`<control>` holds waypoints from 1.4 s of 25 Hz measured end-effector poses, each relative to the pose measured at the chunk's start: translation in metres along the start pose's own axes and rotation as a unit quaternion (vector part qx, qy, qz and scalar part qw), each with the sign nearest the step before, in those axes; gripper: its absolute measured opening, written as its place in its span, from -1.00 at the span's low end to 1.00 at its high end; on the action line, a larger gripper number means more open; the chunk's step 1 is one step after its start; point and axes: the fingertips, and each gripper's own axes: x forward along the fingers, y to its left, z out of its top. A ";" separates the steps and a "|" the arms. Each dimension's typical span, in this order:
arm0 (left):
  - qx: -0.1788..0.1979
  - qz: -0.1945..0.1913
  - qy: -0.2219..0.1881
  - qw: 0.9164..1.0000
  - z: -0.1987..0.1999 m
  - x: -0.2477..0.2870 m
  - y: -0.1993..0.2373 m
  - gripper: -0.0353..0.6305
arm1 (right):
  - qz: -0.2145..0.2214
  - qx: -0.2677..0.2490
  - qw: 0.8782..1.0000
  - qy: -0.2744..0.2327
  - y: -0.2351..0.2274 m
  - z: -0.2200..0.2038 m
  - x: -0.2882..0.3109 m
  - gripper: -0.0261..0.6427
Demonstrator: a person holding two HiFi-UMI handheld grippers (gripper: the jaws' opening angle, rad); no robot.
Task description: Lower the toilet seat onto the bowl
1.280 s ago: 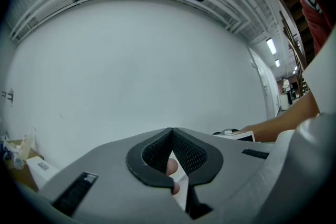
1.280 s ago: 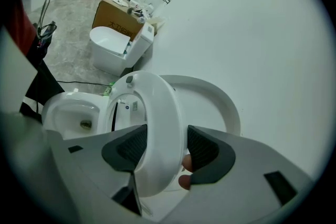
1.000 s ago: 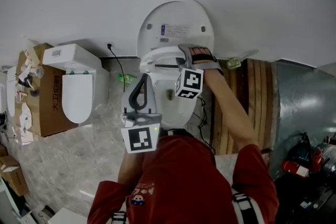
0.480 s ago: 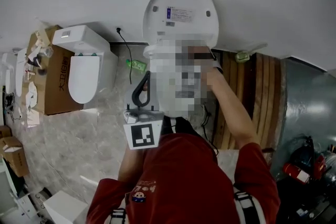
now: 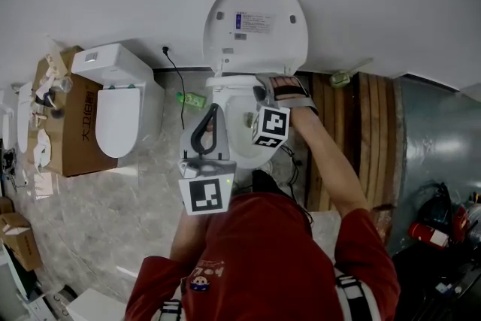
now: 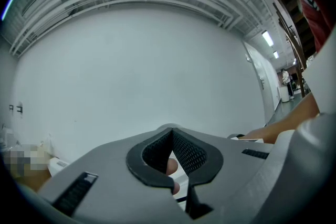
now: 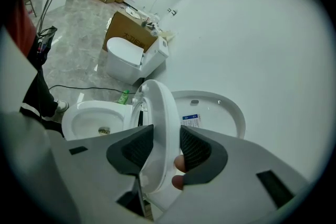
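Note:
A white toilet stands against the wall with its lid up. The toilet seat stands nearly upright in front of the lid, above the open bowl. My right gripper straddles the seat's upper rim. Its jaws have just been closing, and both pads now lie against the seat. In the head view the right gripper is at the seat, above the bowl. My left gripper hangs to the left of the bowl, pointing level. It is shut with nothing in it.
A second white toilet and a cardboard box stand to the left. A green bottle and a black cable lie on the marble floor between the toilets. Wooden planks lean on the right.
Both hands have shifted a little toward the toilet. The right gripper sits lower against the seat. Lid and seat stand as before.

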 end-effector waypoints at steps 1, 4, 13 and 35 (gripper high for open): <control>-0.005 0.000 -0.002 1.000 0.000 -0.003 0.006 -0.86 | 0.003 0.002 1.000 0.007 0.003 0.001 0.000 -0.43; -0.018 -0.001 -0.009 1.000 -0.001 -0.016 0.021 -0.86 | 0.005 0.004 1.000 0.029 0.010 0.002 -0.003 -0.43; -0.041 -0.012 -0.023 0.999 -0.008 -0.042 0.041 -0.86 | 0.026 0.004 0.997 0.074 0.041 0.001 -0.012 -0.46; -0.060 -0.026 0.000 0.998 -0.043 -0.113 0.055 -0.86 | 0.080 -0.003 0.988 0.131 0.144 0.004 -0.035 -0.54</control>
